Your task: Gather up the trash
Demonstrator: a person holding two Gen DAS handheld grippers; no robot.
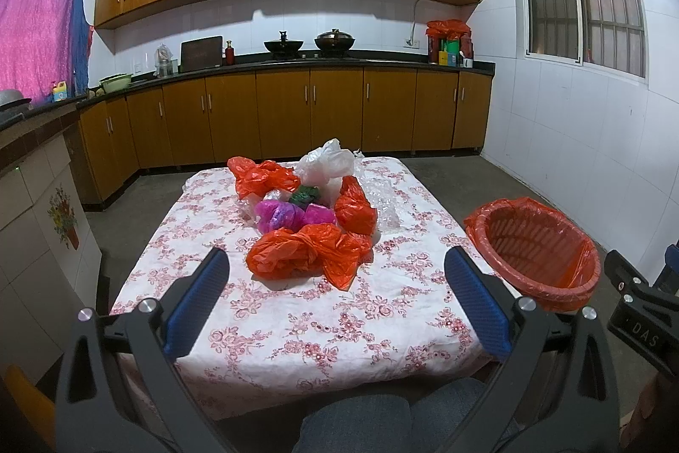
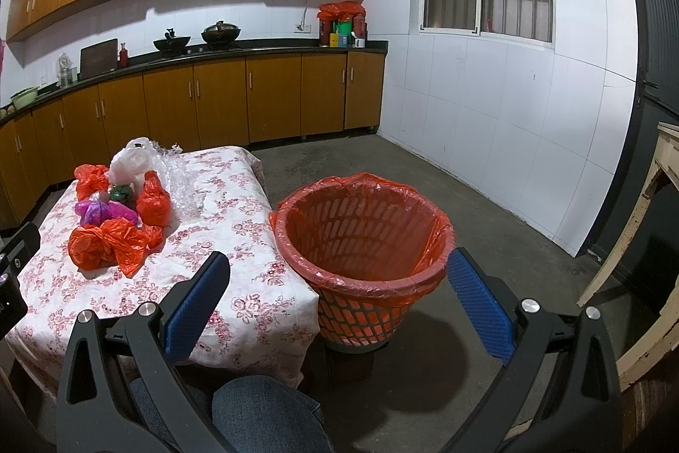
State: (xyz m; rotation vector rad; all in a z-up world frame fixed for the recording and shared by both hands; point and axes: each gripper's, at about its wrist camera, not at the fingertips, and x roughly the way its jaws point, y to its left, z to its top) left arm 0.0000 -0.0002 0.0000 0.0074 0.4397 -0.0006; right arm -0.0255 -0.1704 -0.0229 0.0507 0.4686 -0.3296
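Note:
A heap of crumpled plastic bags lies on the flowered tablecloth [image 1: 297, 330]: a near orange bag [image 1: 303, 253], a magenta bag [image 1: 288, 215], a green wad [image 1: 303, 195], a white bag [image 1: 324, 164], clear wrap [image 1: 384, 204]. The heap also shows in the right wrist view [image 2: 114, 240]. A red basket bin with an orange liner [image 2: 365, 236] stands right of the table, also visible in the left wrist view [image 1: 534, 245]. My left gripper [image 1: 335, 262] is open and empty, just short of the near orange bag. My right gripper [image 2: 337, 266] is open and empty, in front of the bin.
The person's knees in jeans [image 2: 263, 415] are under the table's near edge. Kitchen cabinets [image 1: 297, 113] and a counter run along the back. A white tiled wall [image 2: 509, 113] is on the right. A pale wooden frame [image 2: 653, 219] stands far right. Bare concrete floor [image 2: 488, 198] surrounds the bin.

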